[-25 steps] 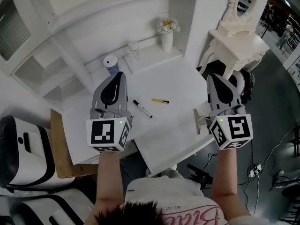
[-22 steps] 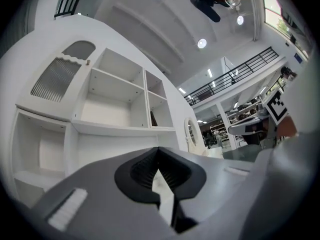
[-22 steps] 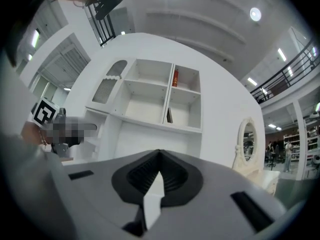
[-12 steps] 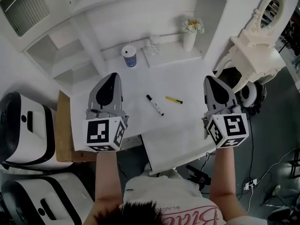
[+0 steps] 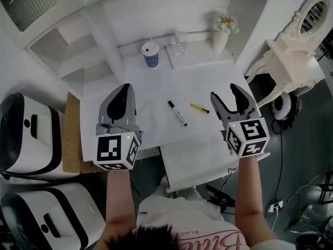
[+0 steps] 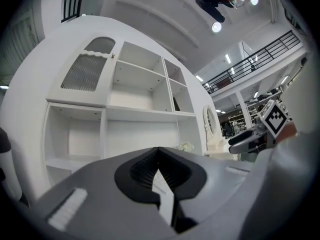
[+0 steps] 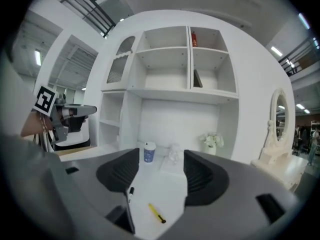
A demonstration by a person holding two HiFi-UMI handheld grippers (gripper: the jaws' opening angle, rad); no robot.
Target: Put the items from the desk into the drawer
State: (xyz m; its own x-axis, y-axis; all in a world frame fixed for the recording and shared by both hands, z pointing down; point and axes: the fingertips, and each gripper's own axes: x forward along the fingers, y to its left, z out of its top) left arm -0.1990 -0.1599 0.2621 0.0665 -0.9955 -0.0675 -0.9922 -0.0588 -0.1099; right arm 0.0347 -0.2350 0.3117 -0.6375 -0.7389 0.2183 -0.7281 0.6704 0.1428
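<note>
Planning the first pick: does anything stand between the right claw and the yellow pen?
Nothing visible does. The right claw, jaws just opened and empty, has only bare desk between it and the yellow pen; the black marker lies apart, beyond the pen.

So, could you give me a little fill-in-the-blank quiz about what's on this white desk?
In the head view, the yellow pen lies to the ___ of the black marker.
The small white vase holds ___.
The blue paper cup has a ___ lid.
Missing words: right; flowers; white.
</note>
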